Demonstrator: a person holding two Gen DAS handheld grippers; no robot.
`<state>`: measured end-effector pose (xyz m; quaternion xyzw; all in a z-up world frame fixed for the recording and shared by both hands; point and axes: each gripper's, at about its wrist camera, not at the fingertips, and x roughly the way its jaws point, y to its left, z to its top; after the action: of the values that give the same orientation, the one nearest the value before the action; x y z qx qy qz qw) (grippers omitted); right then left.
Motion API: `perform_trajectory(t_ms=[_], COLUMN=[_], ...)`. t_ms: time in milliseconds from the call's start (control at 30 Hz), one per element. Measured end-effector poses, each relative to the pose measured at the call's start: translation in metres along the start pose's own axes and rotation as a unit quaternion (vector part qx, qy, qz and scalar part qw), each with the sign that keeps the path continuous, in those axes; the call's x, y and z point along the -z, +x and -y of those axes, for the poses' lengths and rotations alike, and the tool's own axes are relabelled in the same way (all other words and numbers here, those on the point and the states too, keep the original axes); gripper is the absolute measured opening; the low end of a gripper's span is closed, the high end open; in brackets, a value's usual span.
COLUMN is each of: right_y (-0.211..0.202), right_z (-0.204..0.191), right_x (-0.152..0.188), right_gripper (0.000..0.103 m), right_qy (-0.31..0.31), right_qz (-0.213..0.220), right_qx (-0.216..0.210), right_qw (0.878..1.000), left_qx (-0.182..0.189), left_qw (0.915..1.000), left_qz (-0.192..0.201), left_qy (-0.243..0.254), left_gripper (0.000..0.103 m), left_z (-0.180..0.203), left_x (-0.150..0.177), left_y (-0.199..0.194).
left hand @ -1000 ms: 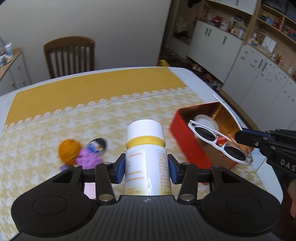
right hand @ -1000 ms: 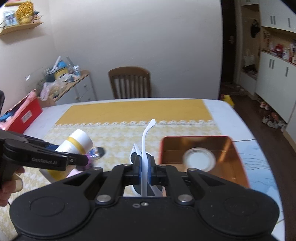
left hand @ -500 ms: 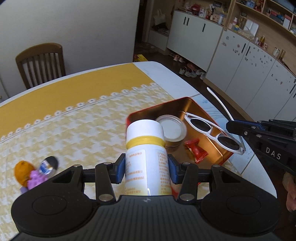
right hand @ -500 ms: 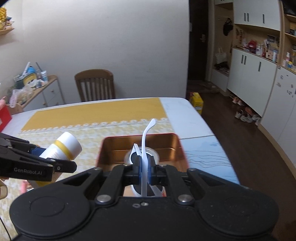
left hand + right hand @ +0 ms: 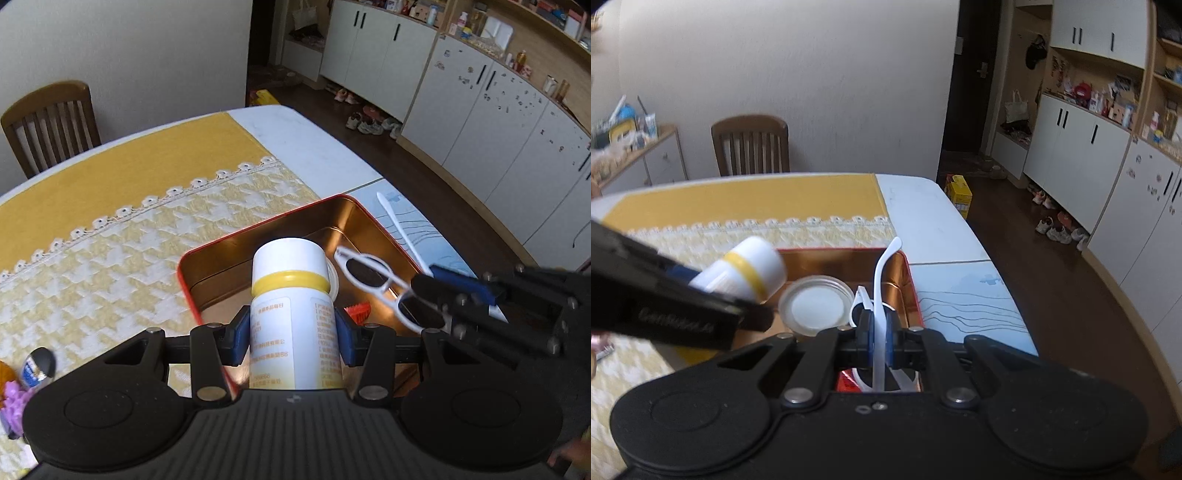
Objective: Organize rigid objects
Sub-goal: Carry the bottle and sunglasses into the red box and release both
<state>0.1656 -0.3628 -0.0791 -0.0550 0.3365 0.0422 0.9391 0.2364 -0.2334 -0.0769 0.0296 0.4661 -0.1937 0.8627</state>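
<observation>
Red tin [image 5: 188,280], open-topped with a gold lining, sits on the bench [image 5: 314,144] at the edge of a yellow patterned cloth [image 5: 110,236], directly below and ahead of both sets of tongs. A round lidded jar [image 5: 814,304] and a small red object [image 5: 357,309] already lie inside it. Left tongs [image 5: 293,332] are partly open, their blue pads pressing either side of a white bottle [image 5: 291,314] with a yellow band. The bottle's long axis runs forward and down along the fingers, and its cap hangs over the near left part of the tin, above the jar. Right tongs [image 5: 877,341] are closed tight on one arm of a pair of white sunglasses [image 5: 380,284]. In the right wrist view that arm stands up between the pads, while the lenses hang below over the tin's right side. The two held things are near each other but apart, bottle on the left, sunglasses on the right. Both look ready to be lowered into the tin; the bottle seems to have less free floor beneath it. Off to the far left on the cloth lie small orange and purple items [image 5: 13,398].
</observation>
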Motion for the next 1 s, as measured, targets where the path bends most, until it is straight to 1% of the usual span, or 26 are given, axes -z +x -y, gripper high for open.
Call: perform_trajectory(t_ms=[233, 467, 667, 767, 1000], right_y=[0.018, 0.029, 0.041, 0.042, 0.041], right_z=[-0.002, -0.006, -0.004, -0.004, -0.005], right_x=[0.004, 0.009, 0.013, 0.014, 0.014], right_gripper=[0.006, 0.006, 0.006, 0.006, 0.013], right_qy=[-0.032, -0.043, -0.044, -0.042, -0.044], right_qz=[-0.01, -0.035, -0.062, -0.064, -0.067], right_qx=[0.006, -0.01, -0.012, -0.015, -0.02], right_qw=[0.999, 0.998, 0.997, 0.997, 0.997], left_qx=[-0.005, -0.006, -0.001, -0.001, 0.0], left_qw=[0.9999, 0.9995, 0.9994, 0.9993, 0.9994], left_qz=[-0.013, -0.029, -0.034, -0.038, -0.032], left_qy=[-0.008, -0.01, -0.005, -0.005, -0.013], left_gripper=[0.046, 0.046, 0.046, 0.046, 0.045], left_z=[0.005, 0.011, 0.017, 0.018, 0.018], left_x=[-0.014, -0.024, -0.031, -0.031, -0.034], left_y=[0.026, 0.05, 0.064, 0.07, 0.073])
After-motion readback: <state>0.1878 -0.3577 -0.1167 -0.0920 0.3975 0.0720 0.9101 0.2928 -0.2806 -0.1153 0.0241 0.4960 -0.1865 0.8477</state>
